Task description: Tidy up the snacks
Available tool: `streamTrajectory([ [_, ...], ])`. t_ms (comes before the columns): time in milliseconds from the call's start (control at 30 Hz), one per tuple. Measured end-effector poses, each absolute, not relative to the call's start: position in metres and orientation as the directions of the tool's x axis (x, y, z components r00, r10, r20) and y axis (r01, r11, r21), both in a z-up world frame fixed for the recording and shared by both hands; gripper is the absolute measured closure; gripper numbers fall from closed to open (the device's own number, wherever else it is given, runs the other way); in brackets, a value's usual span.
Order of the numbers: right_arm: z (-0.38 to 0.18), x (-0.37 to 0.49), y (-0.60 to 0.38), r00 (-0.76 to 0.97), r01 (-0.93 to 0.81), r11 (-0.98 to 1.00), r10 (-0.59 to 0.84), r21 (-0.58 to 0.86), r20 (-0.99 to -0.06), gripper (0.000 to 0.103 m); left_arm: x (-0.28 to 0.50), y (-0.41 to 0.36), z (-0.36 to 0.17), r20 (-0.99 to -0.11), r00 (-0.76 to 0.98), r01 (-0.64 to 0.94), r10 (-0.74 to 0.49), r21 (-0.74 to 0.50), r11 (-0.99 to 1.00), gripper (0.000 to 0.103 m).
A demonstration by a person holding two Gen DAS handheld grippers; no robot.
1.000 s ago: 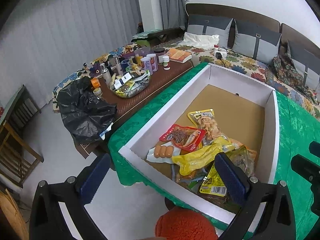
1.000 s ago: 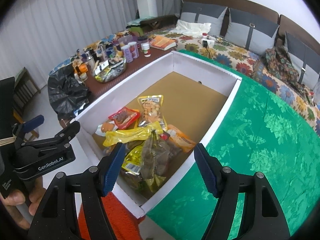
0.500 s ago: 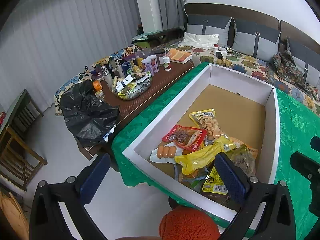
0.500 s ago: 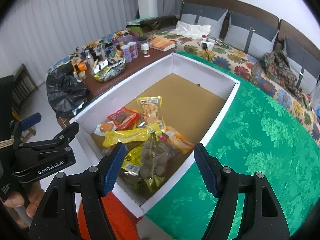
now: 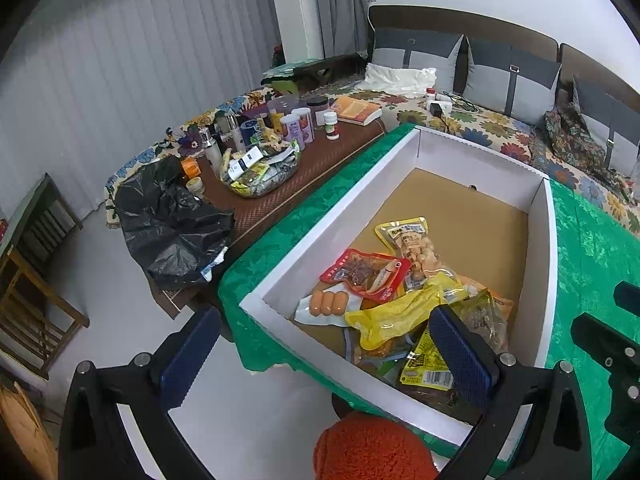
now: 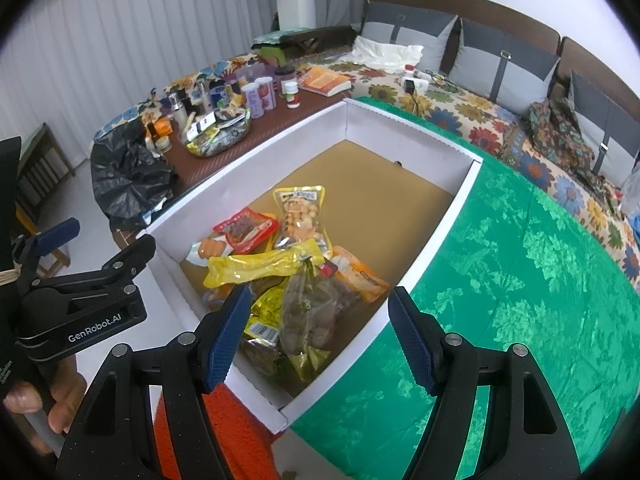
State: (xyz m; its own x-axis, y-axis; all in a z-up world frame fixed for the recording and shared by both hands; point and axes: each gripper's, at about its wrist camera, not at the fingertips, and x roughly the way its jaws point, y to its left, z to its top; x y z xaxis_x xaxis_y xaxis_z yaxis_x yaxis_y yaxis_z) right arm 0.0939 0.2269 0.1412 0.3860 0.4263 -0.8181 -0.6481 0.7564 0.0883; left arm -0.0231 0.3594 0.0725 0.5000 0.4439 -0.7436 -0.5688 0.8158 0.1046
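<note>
A white cardboard box with a brown floor sits on the green tablecloth. A heap of snack packets lies in its near end: a long yellow packet, a red packet, a yellow nut packet, a sausage pack and a clear dark-filled bag. My left gripper hangs open above the box's near corner, nothing between its blue pads. My right gripper is open over the heap, also holding nothing.
A brown side table left of the box carries bottles, jars, a book and a bowl of sachets. A black plastic bag lies at its near end. A flowered sofa runs behind. An orange fuzzy thing sits below.
Both views shift only slightly; the box and snacks lie as before and both grippers stay open.
</note>
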Motion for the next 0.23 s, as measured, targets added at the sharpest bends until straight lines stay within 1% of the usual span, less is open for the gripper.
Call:
streamTrajectory([
  [133, 0.1378, 0.0941, 0.2271, 0.38, -0.649, 0.756, 0.426, 0.092, -0.821, 0.028, -0.0236, 0.3655, 0.0707, -0.767, 0.514, -0.561, 0.385, 0.039, 0.827, 0.0],
  [233, 0.1362, 0.0945, 0.2272, 0.376, -0.649, 0.755, 0.428, 0.096, -0.822, 0.028, -0.0227, 0.363, 0.069, -0.761, 0.51, -0.567, 0.4, 0.053, 0.822, 0.0],
])
